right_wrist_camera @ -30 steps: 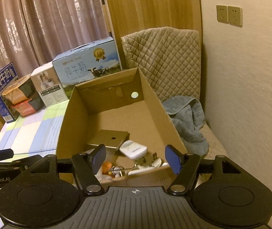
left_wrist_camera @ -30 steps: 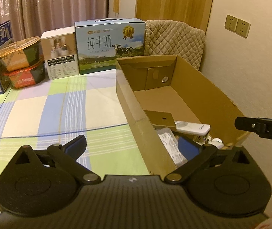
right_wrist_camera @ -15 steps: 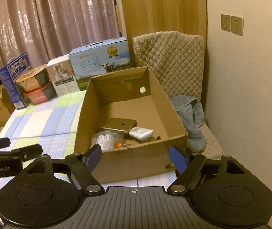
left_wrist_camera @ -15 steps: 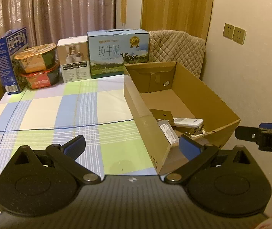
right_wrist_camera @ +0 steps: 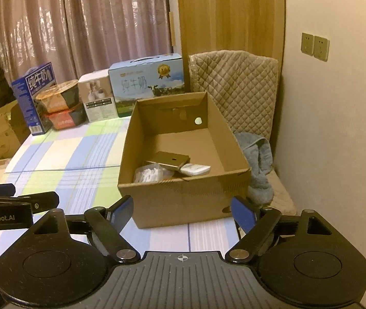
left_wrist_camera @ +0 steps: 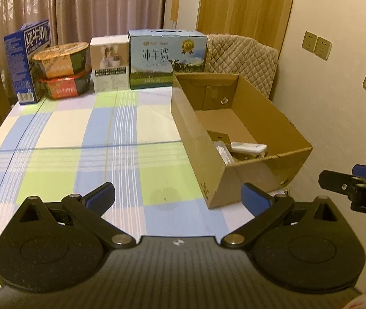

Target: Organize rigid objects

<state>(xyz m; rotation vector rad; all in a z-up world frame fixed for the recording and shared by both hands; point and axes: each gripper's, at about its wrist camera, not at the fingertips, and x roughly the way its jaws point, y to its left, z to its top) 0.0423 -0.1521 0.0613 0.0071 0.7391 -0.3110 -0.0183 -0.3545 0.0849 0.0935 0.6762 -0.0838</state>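
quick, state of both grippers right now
left gripper: open, holding nothing.
right gripper: jaws opening, nothing between them; the box lies beyond them.

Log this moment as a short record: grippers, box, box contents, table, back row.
left gripper: open, nothing between the jaws
right gripper: jaws opening, nothing between them
cardboard box: open-topped, on the table's right side
box contents: white remote, flat brown card, white bundle, all at the near end
tablecloth: checked blue, green, cream
back row: two milk cartons, white box, stacked noodle bowls
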